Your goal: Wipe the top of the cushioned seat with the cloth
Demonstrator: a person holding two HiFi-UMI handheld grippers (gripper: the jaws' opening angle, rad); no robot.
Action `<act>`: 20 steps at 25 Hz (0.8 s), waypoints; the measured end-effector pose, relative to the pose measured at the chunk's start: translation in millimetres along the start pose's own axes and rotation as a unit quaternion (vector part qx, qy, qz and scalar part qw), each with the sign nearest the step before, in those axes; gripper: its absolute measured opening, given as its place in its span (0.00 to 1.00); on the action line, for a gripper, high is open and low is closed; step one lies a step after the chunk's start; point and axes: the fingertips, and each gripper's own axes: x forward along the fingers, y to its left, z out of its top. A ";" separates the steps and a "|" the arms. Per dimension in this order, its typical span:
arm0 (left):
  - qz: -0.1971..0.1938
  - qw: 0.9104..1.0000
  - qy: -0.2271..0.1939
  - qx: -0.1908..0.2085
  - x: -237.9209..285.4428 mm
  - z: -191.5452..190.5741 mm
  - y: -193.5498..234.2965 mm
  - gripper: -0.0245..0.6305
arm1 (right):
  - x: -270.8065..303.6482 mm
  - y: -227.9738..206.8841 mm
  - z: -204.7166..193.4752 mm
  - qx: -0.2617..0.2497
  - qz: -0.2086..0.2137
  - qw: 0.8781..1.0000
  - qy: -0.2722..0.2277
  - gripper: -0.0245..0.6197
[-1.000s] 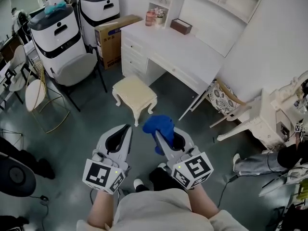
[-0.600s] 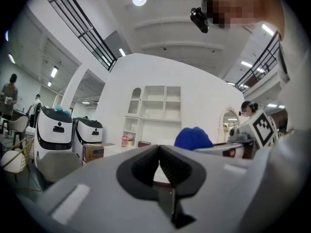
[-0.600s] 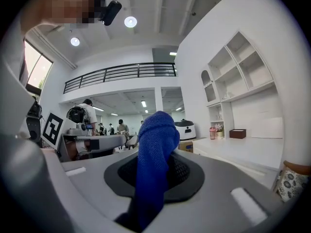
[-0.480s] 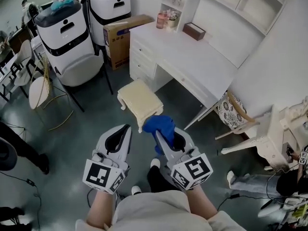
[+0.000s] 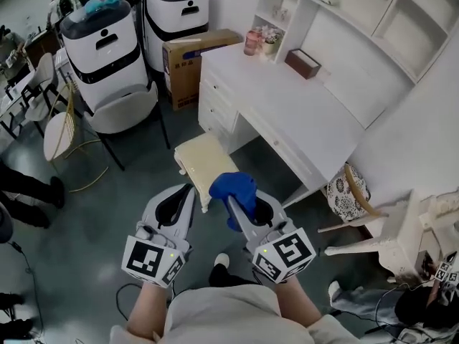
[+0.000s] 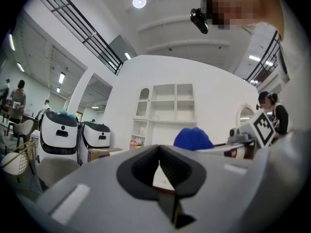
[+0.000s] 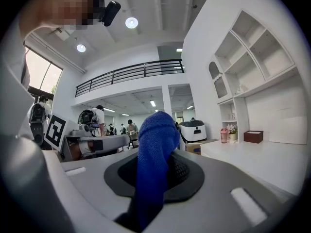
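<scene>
the blue knitted cloth [image 5: 233,190] bunches over the right gripper [image 5: 237,205], hiding its fingertips and seemingly the near corner of the cream cushioned seat [image 5: 203,160]; its jaws, just eased slightly wider, pinch the cloth; the seat lies just beyond both grippers' tips; the left gripper [image 5: 191,189] is closed, empty

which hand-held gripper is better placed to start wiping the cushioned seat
Right. The right hand-held gripper is clamped on the blue cloth, held up near the cushioned seat ahead. The left hand-held gripper is shut and empty, so it has nothing to wipe with.
</scene>
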 end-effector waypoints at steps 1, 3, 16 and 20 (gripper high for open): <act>0.004 1.000 -0.002 0.001 6.7 0.9 0.1 0.04 | 2.1 -7.0 0.9 -0.001 0.004 1.000 -0.001 0.16; 0.013 1.000 -0.006 0.003 18.8 3.2 -0.6 0.04 | 5.5 -19.9 2.4 -0.001 0.010 1.000 -0.004 0.16; 0.028 0.999 0.004 0.019 50.3 -4.2 4.7 0.04 | 27.4 -52.4 -9.9 0.024 0.023 0.999 0.000 0.16; 0.023 1.000 0.014 0.010 59.8 -14.4 19.8 0.04 | 41.6 -61.3 -14.3 0.030 0.010 0.999 0.008 0.16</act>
